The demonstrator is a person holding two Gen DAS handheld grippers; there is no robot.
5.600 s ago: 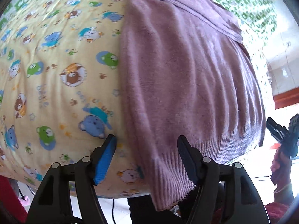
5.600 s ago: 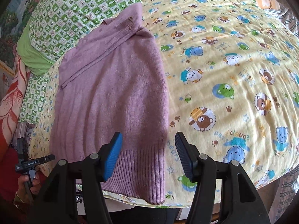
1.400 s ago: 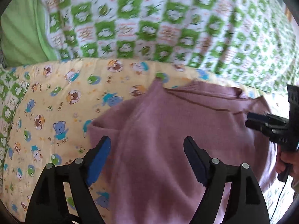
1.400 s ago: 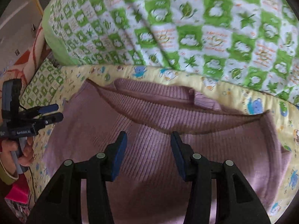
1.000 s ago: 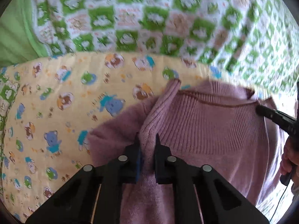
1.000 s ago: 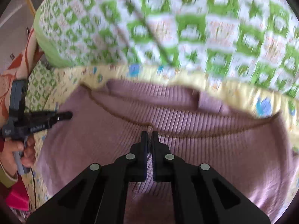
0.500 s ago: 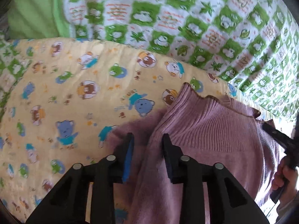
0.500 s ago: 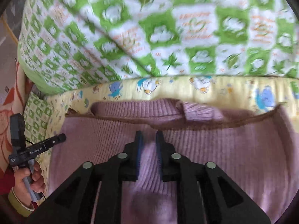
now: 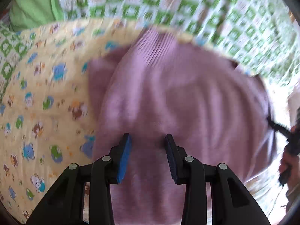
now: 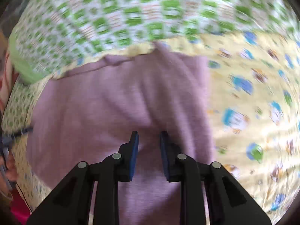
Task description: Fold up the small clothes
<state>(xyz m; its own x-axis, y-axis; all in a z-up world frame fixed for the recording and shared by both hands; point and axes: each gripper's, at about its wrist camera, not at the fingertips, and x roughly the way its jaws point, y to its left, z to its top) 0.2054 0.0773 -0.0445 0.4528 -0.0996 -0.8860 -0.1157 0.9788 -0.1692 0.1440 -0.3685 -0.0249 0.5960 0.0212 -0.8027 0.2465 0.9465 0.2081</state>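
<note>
A mauve knitted sweater (image 9: 178, 97) lies folded on a yellow bear-print blanket (image 9: 43, 97); it also shows in the right wrist view (image 10: 116, 103). Both views are blurred by motion. My left gripper (image 9: 148, 140) is open and empty above the sweater's near left part. My right gripper (image 10: 149, 136) is partly open and empty above the sweater's near middle. The right gripper also shows at the right edge of the left wrist view (image 9: 288, 136), and the left one at the left edge of the right wrist view (image 10: 13, 135).
A green-and-white checked quilt (image 9: 187, 5) lies beyond the sweater, also in the right wrist view (image 10: 121, 15). A plain green pillow (image 9: 35, 5) sits at the far left. The yellow blanket (image 10: 253, 103) stretches right of the sweater.
Both grippers let go of the sweater's ribbed edge, opened and drew back towards me. The sweater now lies flat, folded over itself.
</note>
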